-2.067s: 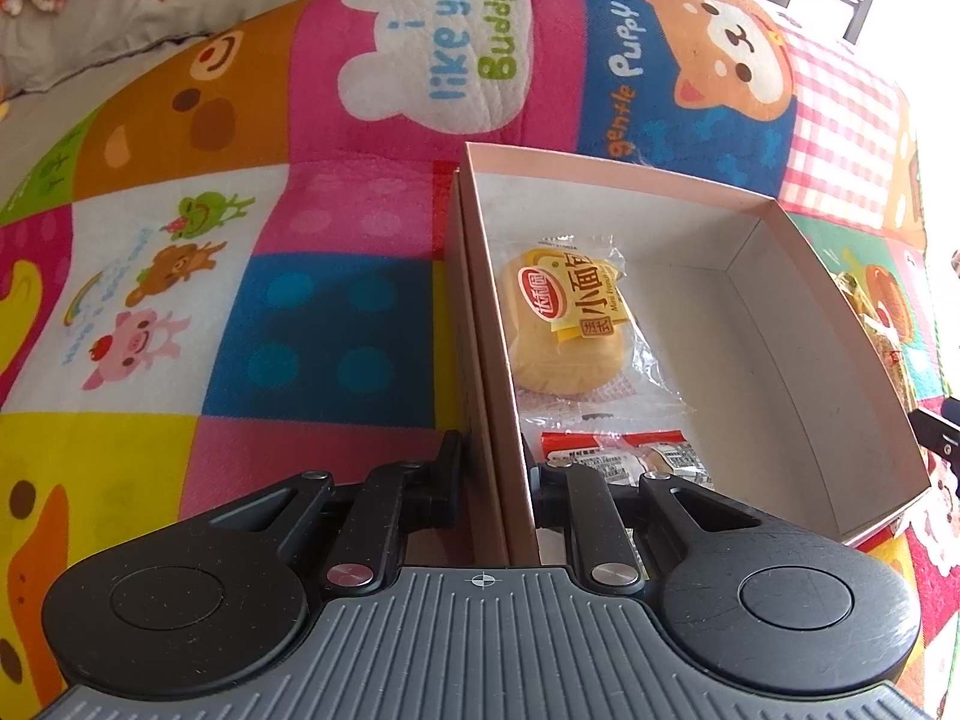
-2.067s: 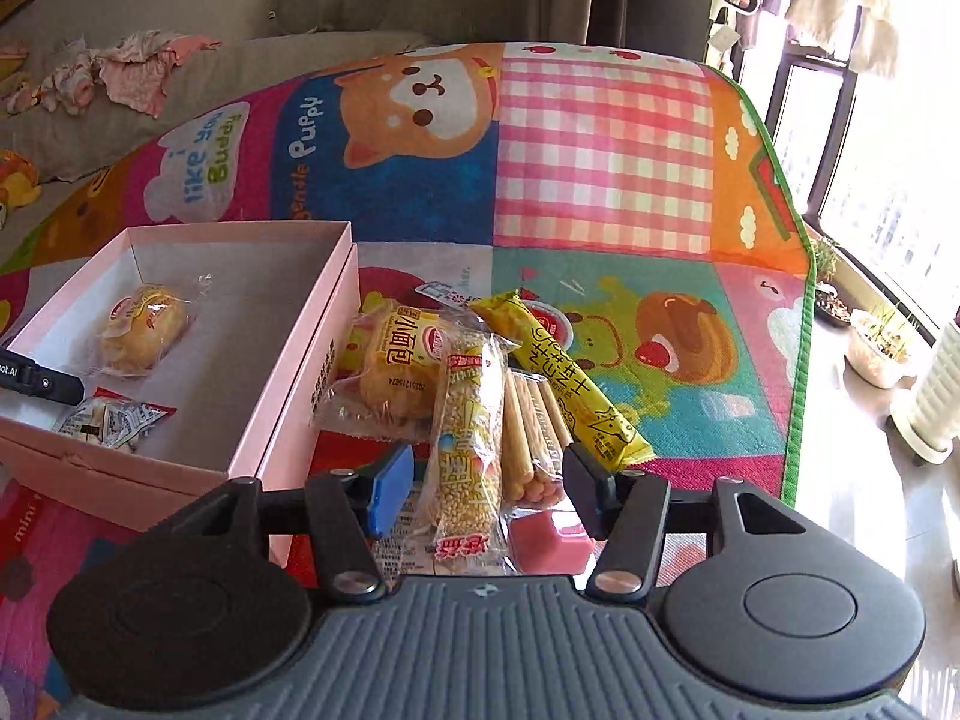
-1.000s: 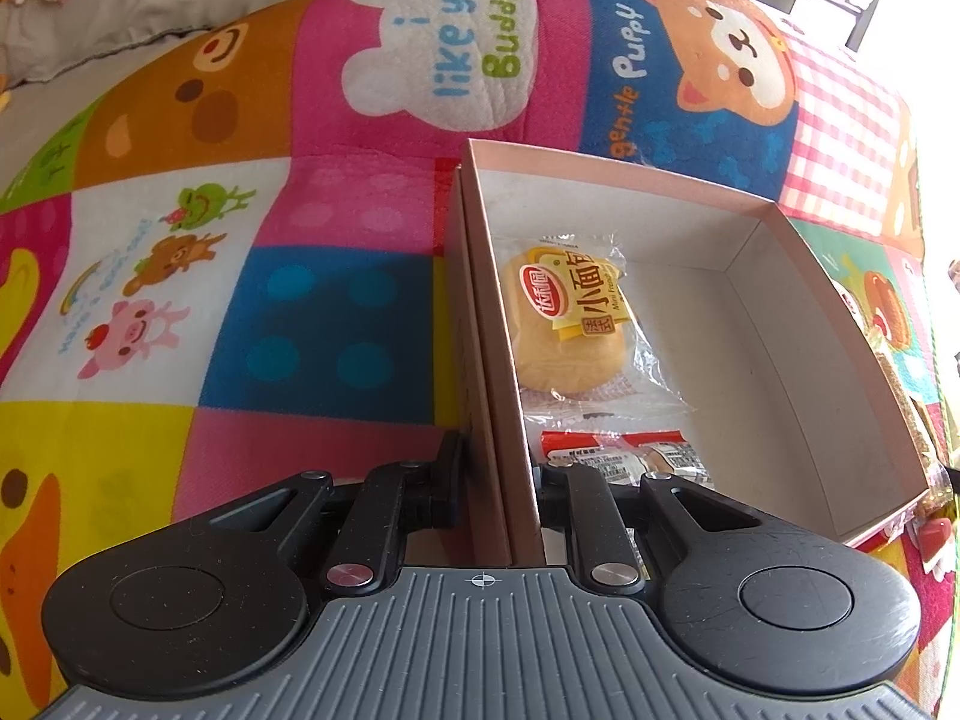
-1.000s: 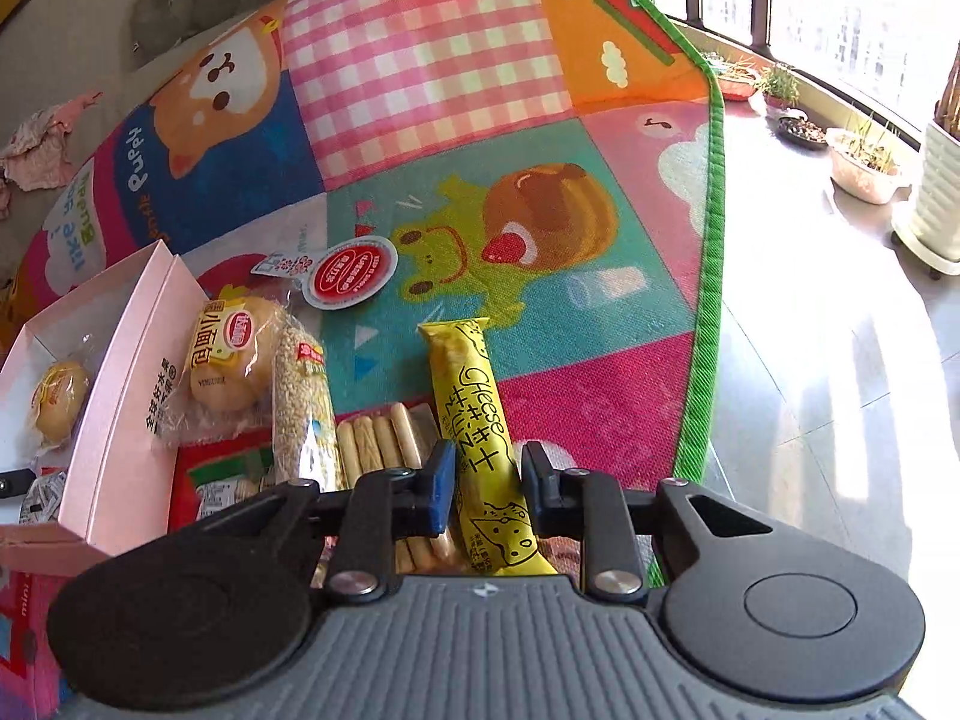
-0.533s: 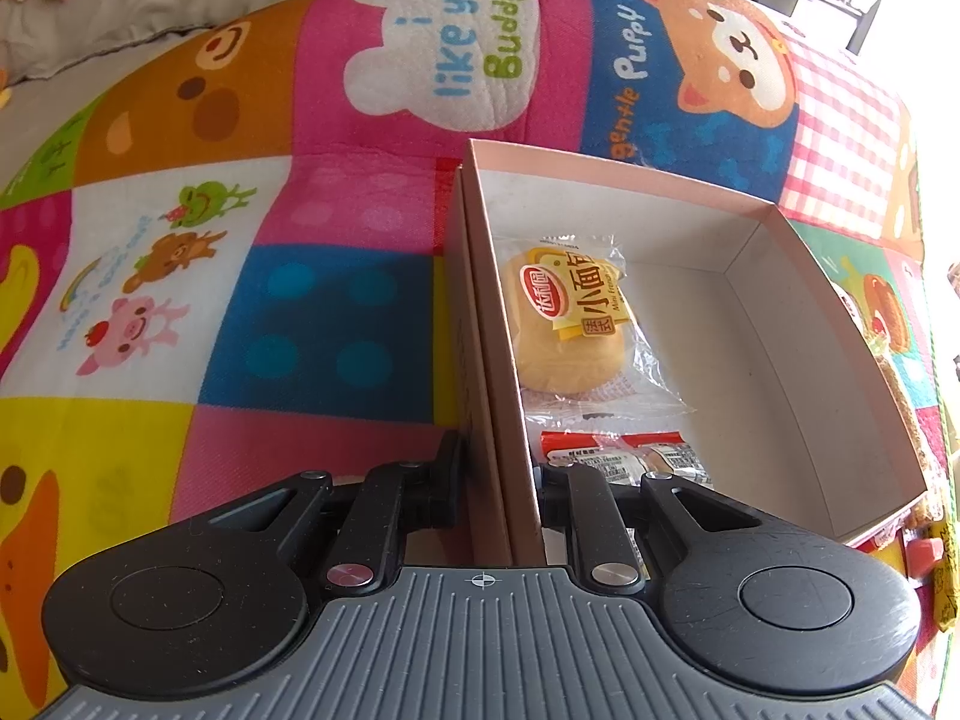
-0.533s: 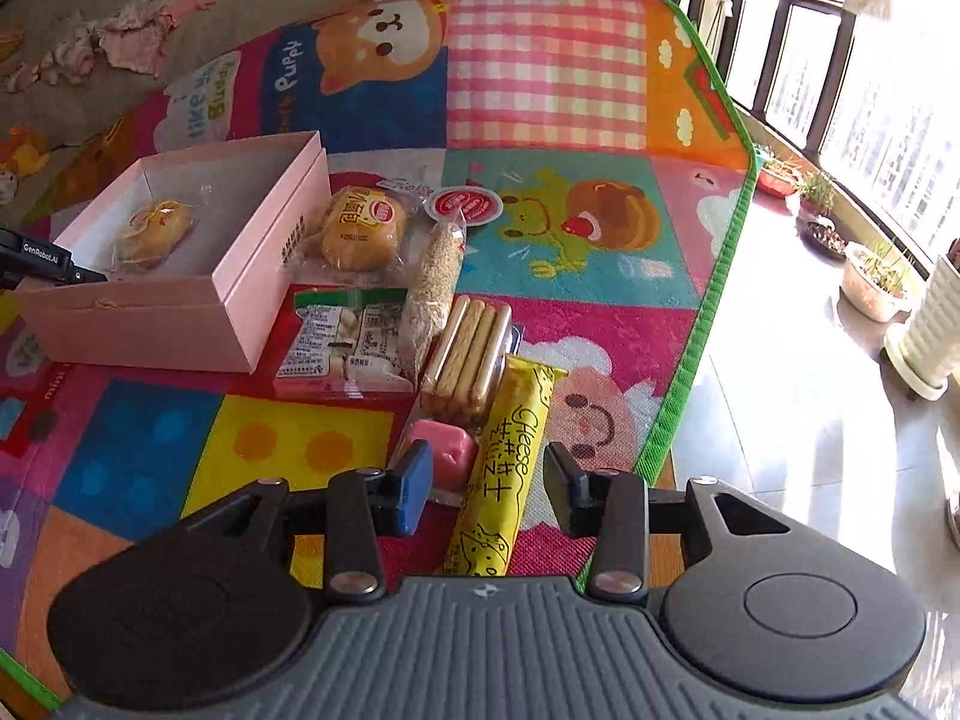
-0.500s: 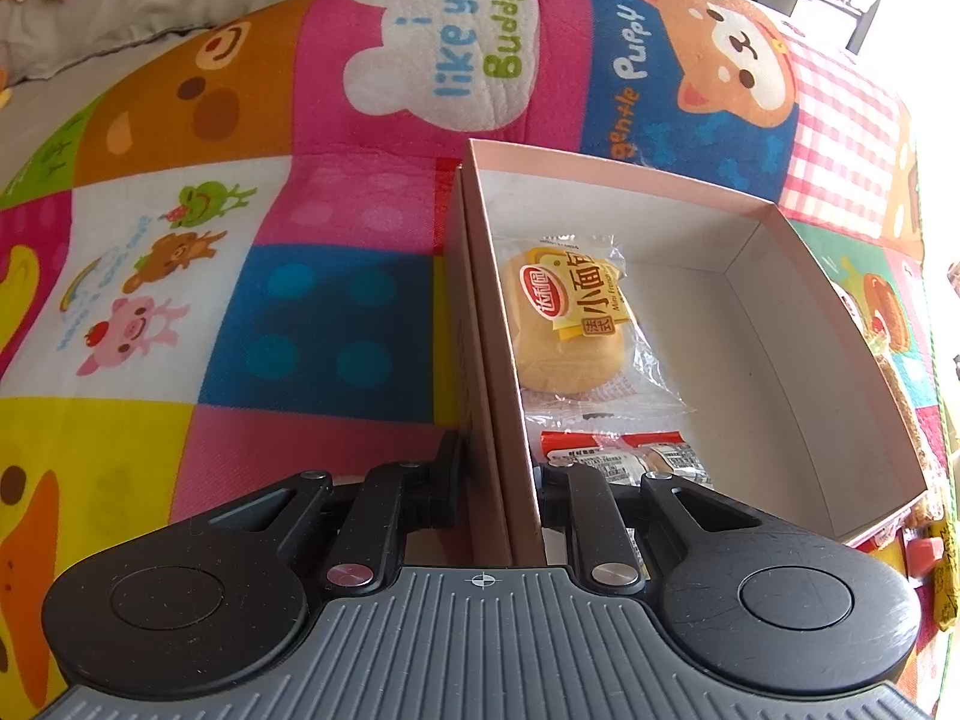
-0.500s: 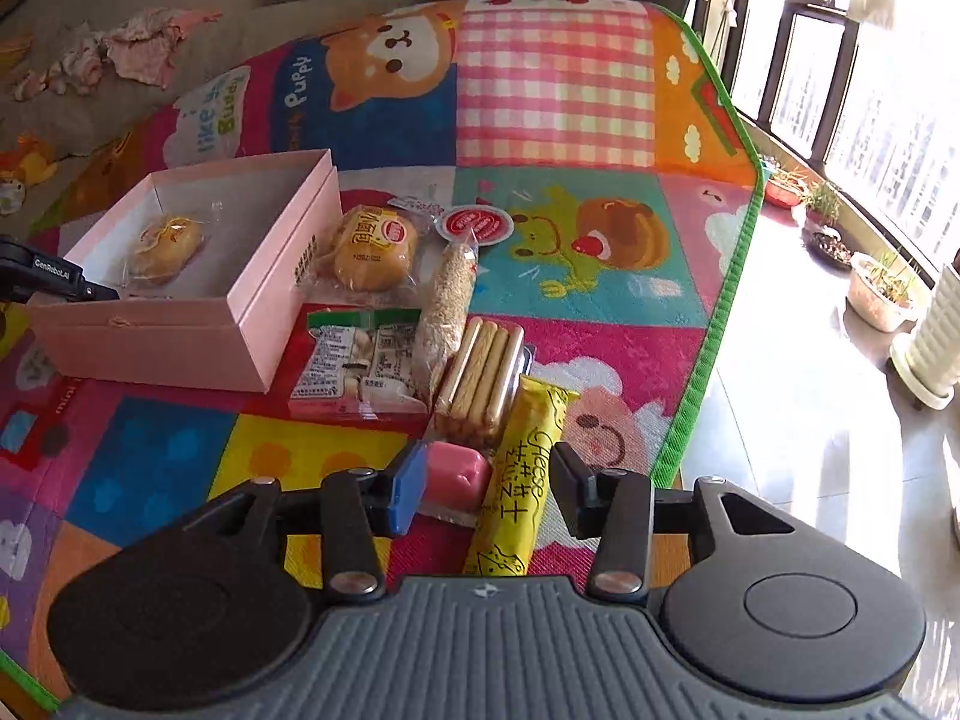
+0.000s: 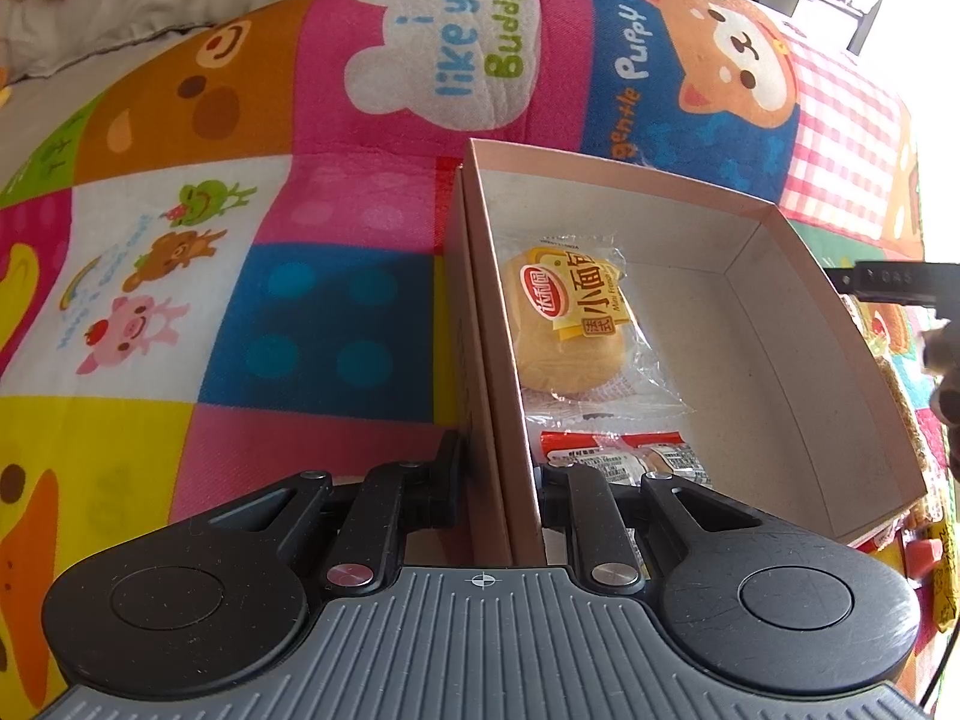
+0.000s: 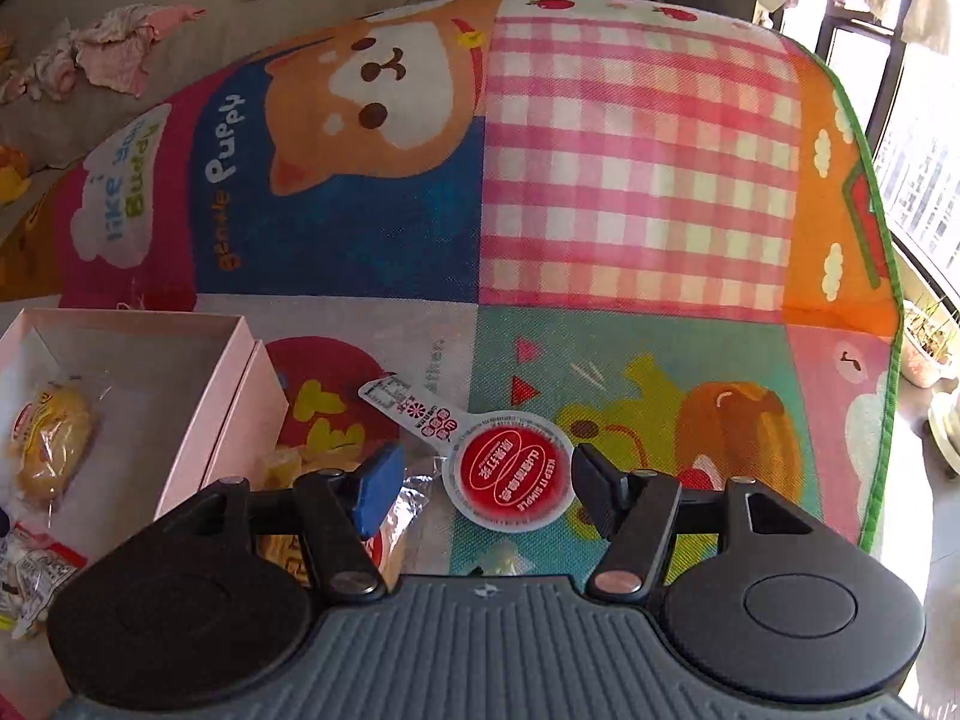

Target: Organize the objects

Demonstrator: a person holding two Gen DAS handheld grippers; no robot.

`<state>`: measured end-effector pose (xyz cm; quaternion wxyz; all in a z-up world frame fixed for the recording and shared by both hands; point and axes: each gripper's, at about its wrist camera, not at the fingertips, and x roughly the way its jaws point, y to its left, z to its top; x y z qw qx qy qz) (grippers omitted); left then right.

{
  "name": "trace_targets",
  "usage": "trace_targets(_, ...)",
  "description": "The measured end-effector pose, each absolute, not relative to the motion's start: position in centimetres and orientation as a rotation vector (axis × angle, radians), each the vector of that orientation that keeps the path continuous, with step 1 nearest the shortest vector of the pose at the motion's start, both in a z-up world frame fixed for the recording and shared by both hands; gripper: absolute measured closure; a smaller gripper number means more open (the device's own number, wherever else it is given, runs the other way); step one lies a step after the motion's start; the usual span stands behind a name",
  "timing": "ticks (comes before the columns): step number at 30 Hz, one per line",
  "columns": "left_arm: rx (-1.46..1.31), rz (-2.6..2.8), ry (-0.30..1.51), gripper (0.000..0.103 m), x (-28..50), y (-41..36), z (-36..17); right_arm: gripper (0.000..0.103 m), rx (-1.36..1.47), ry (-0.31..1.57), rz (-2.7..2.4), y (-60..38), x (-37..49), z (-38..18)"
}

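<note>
The left hand-held gripper [image 9: 497, 483] is clamped on the near wall of the pink box [image 9: 798, 276], its fingertips hiding part of a red-edged packet [image 9: 612, 447]. A wrapped bun [image 9: 567, 330] lies inside along that wall; the box's right half is bare. The right hand-held gripper [image 10: 480, 489] hangs wide open around a round red-lidded cup [image 10: 510, 474] on the play mat [image 10: 630, 180], gripping nothing. Snacks beside the box are cut off beneath it.
</note>
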<state>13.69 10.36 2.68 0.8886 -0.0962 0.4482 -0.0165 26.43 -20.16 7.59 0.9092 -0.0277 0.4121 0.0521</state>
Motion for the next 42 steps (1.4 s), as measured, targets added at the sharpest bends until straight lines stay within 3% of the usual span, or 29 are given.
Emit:
trace_targets(1,-0.202,-0.035,0.932,0.085,13.7,10.4,2.7,0.04,-0.018,0.877,0.107,-20.3,27.6,7.2)
trace_targets(3,-0.205,-0.037,0.933,0.085,13.7,10.5,2.7,0.021,0.044,0.929,0.127,-20.6,29.4,6.4)
trace_targets(7,-0.215,-0.044,0.929,0.084,13.6,10.7,2.6,0.02,-0.057,0.96,0.098,-20.1,29.8,5.3)
trace_targets(10,-0.217,-0.039,0.925,0.084,13.6,10.6,2.6,0.049,-0.113,0.956,0.093,-20.5,28.0,5.6)
trace_targets(11,-0.218,-0.038,0.923,0.084,13.5,10.6,2.6,0.069,-0.103,0.962,0.083,-21.0,27.4,5.9)
trace_targets(12,-0.219,-0.039,0.921,0.084,13.5,10.6,2.5,0.08,-0.084,0.962,0.078,-21.5,26.7,6.2)
trace_targets(14,-0.222,-0.042,0.918,0.084,13.4,10.7,2.5,0.089,-0.071,0.95,0.066,-22.4,25.2,7.1)
trace_targets(20,-0.224,-0.044,0.914,0.083,13.4,10.7,2.5,0.089,0.012,0.912,0.09,-24.7,18.9,10.3)
trace_targets(27,-0.224,-0.045,0.914,0.083,13.4,10.7,2.4,0.089,0.147,0.891,0.251,-24.7,9.2,12.8)
trace_targets(32,-0.216,-0.048,0.915,0.083,13.4,10.7,2.5,0.089,0.396,1.043,0.462,-23.5,3.3,9.3)
trace_targets(34,-0.212,-0.046,0.919,0.083,13.4,10.6,2.5,0.086,0.35,1.027,0.451,-22.6,1.6,8.5)
trace_targets(39,-0.207,-0.043,0.92,0.083,13.3,10.5,2.6,0.045,0.052,0.91,0.222,-21.1,-0.8,7.7)
trace_targets(42,-0.214,-0.038,0.92,0.083,13.3,10.5,2.5,0.041,0.005,0.913,0.231,-20.2,-1.3,7.0)
